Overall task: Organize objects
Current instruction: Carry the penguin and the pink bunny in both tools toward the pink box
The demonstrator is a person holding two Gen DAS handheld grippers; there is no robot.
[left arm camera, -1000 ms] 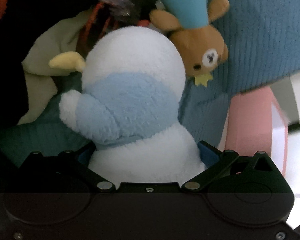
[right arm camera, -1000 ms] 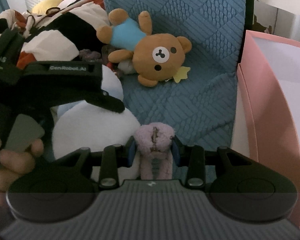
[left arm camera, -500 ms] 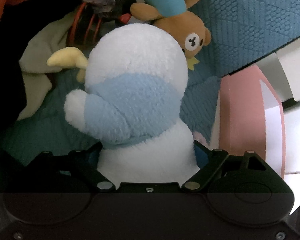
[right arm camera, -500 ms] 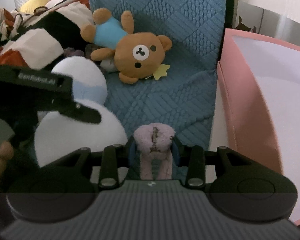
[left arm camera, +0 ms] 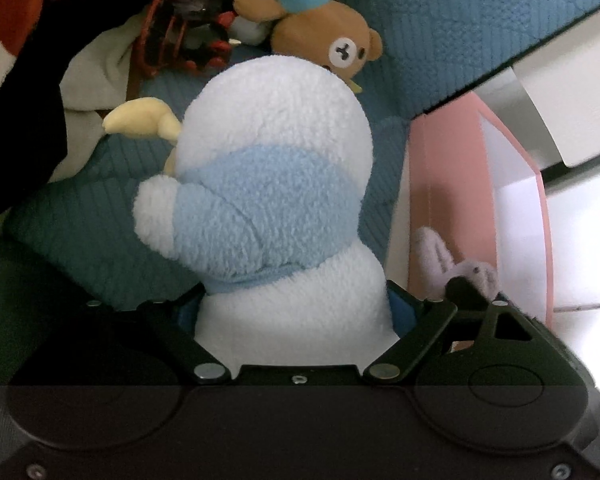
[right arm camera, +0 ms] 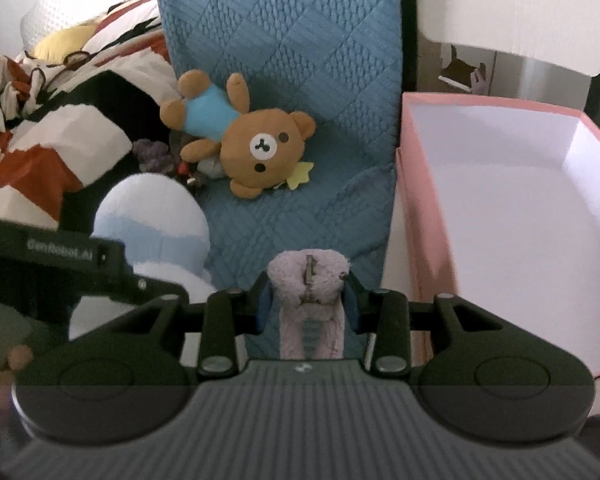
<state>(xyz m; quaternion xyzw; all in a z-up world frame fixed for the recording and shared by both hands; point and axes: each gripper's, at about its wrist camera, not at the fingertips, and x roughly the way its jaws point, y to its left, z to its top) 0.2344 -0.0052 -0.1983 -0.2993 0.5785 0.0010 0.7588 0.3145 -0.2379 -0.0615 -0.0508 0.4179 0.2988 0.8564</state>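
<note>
A wide blue quilted cover (right arm camera: pixel 300 92) fills the middle of both views, with a jumble of white, black and rust-red patterned fabric (right arm camera: pixel 56 128) heaped along its left edge. Just beside the cover's right edge stands a pink box (right arm camera: pixel 414 216), open at the top, its white inside showing. Closest to the left camera is a large white and pale blue plush toy (left arm camera: pixel 268 208) with a yellow beak pointing left; the left gripper (left arm camera: pixel 296 312) is clenched around the toy's white lower body, its blue-padded fingers pressing in on both sides. The right camera sees this same toy low on the left, partly behind the dark body of the left gripper. A brown teddy bear (right arm camera: pixel 244 144) in a light blue shirt lies on the cover near its left edge, head down towards the camera, a small yellow star at its cheek. The right gripper (right arm camera: pixel 306 304) is squeezed onto a small fuzzy pink plush (right arm camera: pixel 306 280) with a zip down its middle, held near the box's left wall.
</note>
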